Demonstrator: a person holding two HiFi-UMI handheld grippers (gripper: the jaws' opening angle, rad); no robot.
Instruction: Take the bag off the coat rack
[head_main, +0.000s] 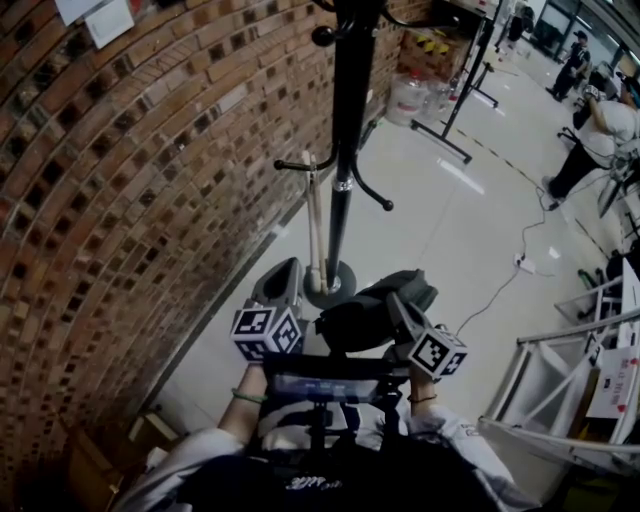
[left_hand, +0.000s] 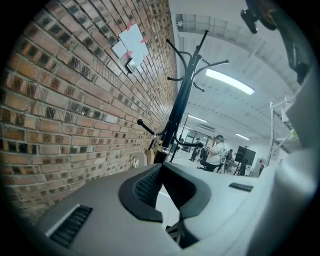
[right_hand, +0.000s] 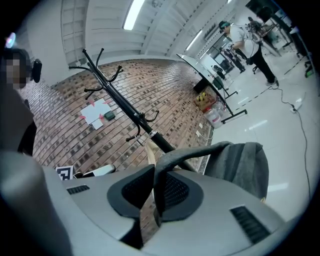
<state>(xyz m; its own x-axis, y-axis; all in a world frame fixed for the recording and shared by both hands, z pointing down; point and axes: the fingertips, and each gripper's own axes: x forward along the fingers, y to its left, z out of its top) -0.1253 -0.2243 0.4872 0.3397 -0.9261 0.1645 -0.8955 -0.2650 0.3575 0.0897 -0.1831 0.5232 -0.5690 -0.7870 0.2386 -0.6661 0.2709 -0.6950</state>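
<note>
Between the right claw's pads: the right claw is clamped on the bag's grey strap, which arches up out of the pinch. Holding the strap lets the soft body hang instead of being squeezed.
Just past the right claw, to its right: the bag, dark grey, hangs from that strap and touches no hook. I judge it already off the rack.
Left of the right claw: the left claw has its pads meeting at the tips with nothing between them. It probably idles because one hold on the strap carries the load.
Between the two claws, head view: the bag's bulk sits low and close to the person's body, which likely keeps its swing small.
Ahead of both claws: the coat rack is a black pole standing upright on its round base, and the hooks that show are bare. A pale stick stands alongside the pole.
Left of the left claw: a brick wall with papers pinned high up.
Far beyond the right claw: people at work across a shiny floor, well apart from the rack.
Risk, as a judgement: the strap could slide through the pads if the bag swings.
</note>
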